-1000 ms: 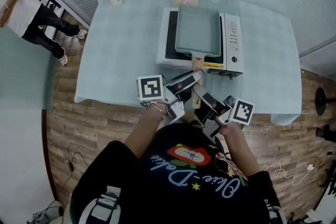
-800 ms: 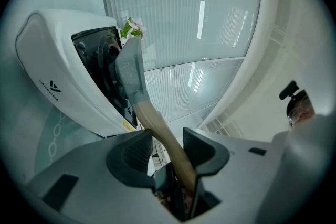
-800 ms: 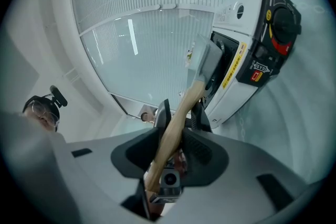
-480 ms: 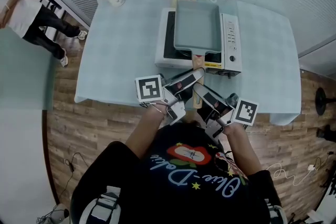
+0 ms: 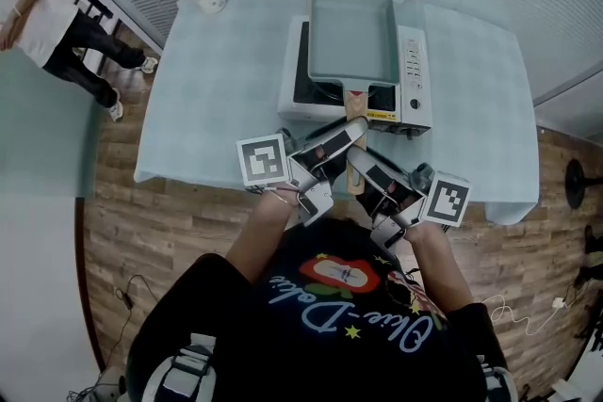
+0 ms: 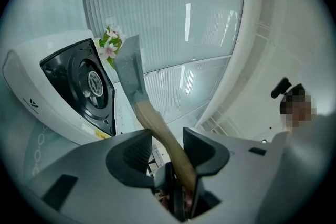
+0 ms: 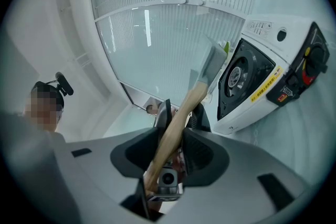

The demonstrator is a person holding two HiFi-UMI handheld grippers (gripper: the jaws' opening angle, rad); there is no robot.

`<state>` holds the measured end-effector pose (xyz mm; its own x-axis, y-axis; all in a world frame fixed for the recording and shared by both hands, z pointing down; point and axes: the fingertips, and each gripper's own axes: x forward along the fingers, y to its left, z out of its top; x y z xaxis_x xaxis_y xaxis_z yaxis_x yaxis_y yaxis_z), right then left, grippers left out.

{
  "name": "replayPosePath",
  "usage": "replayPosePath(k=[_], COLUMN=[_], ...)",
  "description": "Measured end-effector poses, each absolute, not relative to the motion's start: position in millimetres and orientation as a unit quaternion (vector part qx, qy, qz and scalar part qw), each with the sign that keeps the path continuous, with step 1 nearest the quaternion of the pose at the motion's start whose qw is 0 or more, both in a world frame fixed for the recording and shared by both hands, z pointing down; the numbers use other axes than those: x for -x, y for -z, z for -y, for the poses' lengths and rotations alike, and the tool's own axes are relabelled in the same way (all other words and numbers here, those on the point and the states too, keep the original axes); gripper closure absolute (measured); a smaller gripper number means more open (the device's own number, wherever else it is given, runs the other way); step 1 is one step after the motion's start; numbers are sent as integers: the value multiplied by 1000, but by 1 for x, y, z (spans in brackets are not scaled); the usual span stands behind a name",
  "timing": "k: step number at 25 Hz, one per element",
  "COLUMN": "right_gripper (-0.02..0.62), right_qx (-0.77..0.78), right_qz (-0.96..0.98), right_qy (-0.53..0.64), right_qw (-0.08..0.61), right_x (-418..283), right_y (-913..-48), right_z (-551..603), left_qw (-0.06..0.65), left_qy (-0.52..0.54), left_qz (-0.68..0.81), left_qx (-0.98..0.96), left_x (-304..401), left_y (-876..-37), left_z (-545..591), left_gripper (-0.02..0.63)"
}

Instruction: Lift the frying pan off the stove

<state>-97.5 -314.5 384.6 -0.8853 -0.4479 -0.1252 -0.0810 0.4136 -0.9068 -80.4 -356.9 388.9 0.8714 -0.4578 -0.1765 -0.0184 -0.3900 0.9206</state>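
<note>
The left gripper [image 6: 167, 140] and the right gripper [image 7: 171, 136] each clamp their jaws on the wooden handle [image 6: 152, 120] of the square grey-green frying pan [image 5: 351, 38], one from each side. The pan hangs just above the black top of a white stove [image 5: 417, 75], clear of it, over a pale blue table [image 5: 217, 89]. A yellow label [image 7: 266, 84] runs along the stove's front, its print too small to read.
</note>
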Motion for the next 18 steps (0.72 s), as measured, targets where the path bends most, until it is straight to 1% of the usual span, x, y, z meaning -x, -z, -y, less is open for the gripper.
replayPosePath(k=[10,18], right_gripper=[456,456], right_qx=[167,169], right_qz=[-828,-825], right_qy=[505,508], right_qw=[179,181], right_x=[96,95], right_y=[-370,-369], right_z=[306,305], left_qw=[512,514], left_qy=[216,214], left_qz=[132,132], left_qx=[-821,-820], left_x=[78,78], left_y=[-369,-368], left_z=[349,349], left_gripper=[423,423])
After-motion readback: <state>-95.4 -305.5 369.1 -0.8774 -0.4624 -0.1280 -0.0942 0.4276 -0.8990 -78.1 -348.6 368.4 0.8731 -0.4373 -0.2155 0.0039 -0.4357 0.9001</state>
